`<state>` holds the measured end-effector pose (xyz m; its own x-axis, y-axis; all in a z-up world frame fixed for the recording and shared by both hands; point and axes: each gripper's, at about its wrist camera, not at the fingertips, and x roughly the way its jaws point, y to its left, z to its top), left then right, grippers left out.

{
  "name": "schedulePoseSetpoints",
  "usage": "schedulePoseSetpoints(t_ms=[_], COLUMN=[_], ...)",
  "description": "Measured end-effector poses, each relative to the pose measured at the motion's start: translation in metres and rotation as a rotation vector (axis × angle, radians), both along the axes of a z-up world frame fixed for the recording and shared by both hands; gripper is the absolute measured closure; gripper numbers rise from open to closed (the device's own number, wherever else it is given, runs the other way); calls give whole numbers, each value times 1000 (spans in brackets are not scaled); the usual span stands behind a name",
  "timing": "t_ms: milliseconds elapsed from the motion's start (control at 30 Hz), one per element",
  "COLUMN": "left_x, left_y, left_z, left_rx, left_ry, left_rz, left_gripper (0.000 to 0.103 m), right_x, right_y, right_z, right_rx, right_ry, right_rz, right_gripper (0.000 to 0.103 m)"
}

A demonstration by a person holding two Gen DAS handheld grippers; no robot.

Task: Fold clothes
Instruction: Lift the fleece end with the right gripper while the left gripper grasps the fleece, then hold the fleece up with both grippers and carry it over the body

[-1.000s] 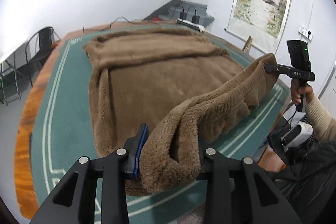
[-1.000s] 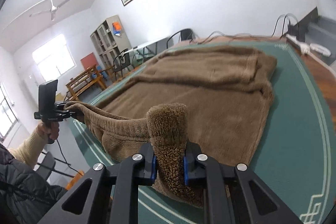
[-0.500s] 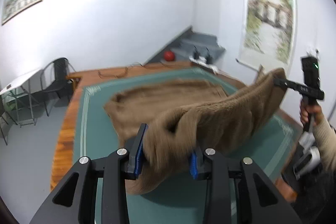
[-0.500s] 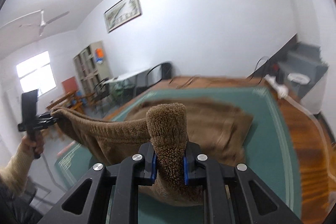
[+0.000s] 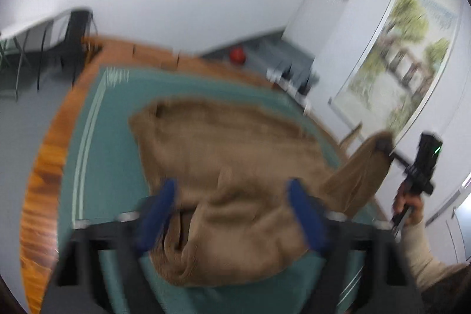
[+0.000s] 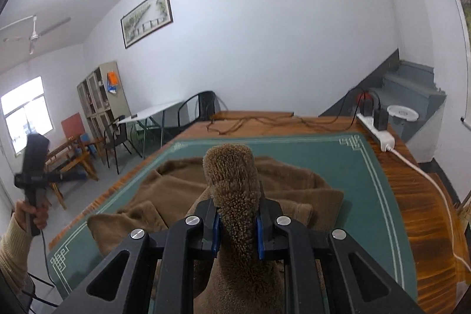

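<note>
The brown fleece garment [image 6: 188, 196] lies heaped on the green mat [image 6: 347, 164] that covers the wooden table [image 6: 424, 214], bunched into loose folds rather than spread flat. One end of it is lifted off the mat, caught by the right gripper [image 6: 237, 228], whose blue pads are pinched tight on a thick fold of the pile that stands up between them like a stub. From the other side you can see that same corner raised at the right, the cloth sloping up from the heap to where the right gripper [image 5: 385, 147] bites it, the person's hand [image 5: 407, 203] wrapped round the handle below, cream sleeve [image 5: 421, 249] showing.

The left gripper [image 5: 231, 196] has just sprung its jaws apart and they stand wide, one blue pad out at each side, with the cloth lying below and between them but neither pad pressing on it. That view is smeared with blur, so fine detail of the folds is hard to read. In the right wrist view the left gripper [image 6: 72, 176] shows small at the far left, held up clear of the table in the other hand [image 6: 31, 214]. A white power strip [image 6: 375, 131] sits along the table's far right edge
</note>
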<state>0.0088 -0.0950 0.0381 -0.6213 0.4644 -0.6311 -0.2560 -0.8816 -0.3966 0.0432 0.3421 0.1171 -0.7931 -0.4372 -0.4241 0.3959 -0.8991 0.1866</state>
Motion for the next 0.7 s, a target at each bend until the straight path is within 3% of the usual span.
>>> schedulePoseSetpoints(t_ms=[100,167,367,433,533,567,600,633,700], left_x=[-18,-32,-76,-90,-96,-95,-93,-91,-87], left_y=[9,22,60,67,71,72,72,73,72], left_z=[-25,-35,-61,-73,-81,-80,-80,-80,-78], left_rx=[-27,-78,-205,-203,-132,-122,-113,-103,-78], left_ry=[-64,-60,-133,-185,-232,-231,-232,-234,-234], left_rz=[-9,-34,-168,-191,-224,-230,-229,-227,-218], left_gripper=[17,17,17,17,18,35,68,76,79], right_x=[-6,-10,-15,-14,-15,-16,-16,-16,-18], right_y=[4,7,13,15,18,19,20,21,24], right_z=[-10,-17,-32,-34,-38,-40,-42,-44,-47], right_rx=[-1,2,8,8,14,18,22,26,24], right_ry=[-24,-40,-74,-79,-84,-85,-87,-89,-95], right_rz=[-9,-17,-28,-31,-38,-42,-46,-49,-57], right_gripper=[84,84,84,84,84,84,84,84,84])
